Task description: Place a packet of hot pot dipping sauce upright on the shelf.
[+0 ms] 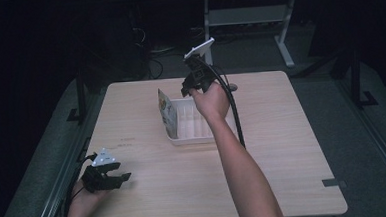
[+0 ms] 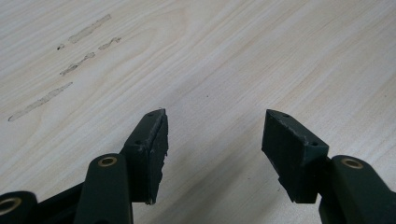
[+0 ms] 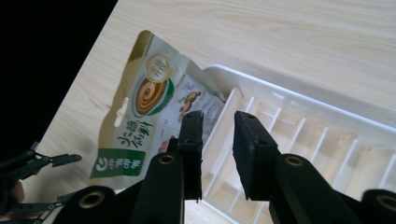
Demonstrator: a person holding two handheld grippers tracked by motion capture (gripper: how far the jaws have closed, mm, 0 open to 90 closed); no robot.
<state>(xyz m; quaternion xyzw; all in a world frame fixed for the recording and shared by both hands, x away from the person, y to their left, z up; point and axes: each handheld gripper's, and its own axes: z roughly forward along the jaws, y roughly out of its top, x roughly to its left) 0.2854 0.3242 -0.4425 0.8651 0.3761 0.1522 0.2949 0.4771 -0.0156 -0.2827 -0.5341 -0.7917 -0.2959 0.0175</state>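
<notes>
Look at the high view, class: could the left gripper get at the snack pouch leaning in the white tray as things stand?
Probably yes. The left gripper rests open near the table's front left corner, with bare wood between it and the snack pouch at the white tray's left end. The right gripper hovers close by, so they might crowd.

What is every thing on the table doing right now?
Snack pouch: sealed, standing on edge, leaning against the end of the tray, not gripped.
White tray: upright on the table, its slots bare.
Right gripper: jaws apart over the tray's end, nothing between them.
Left gripper: open, holding nothing, low over the table.
Table: flat, with a few scuff marks.
</notes>
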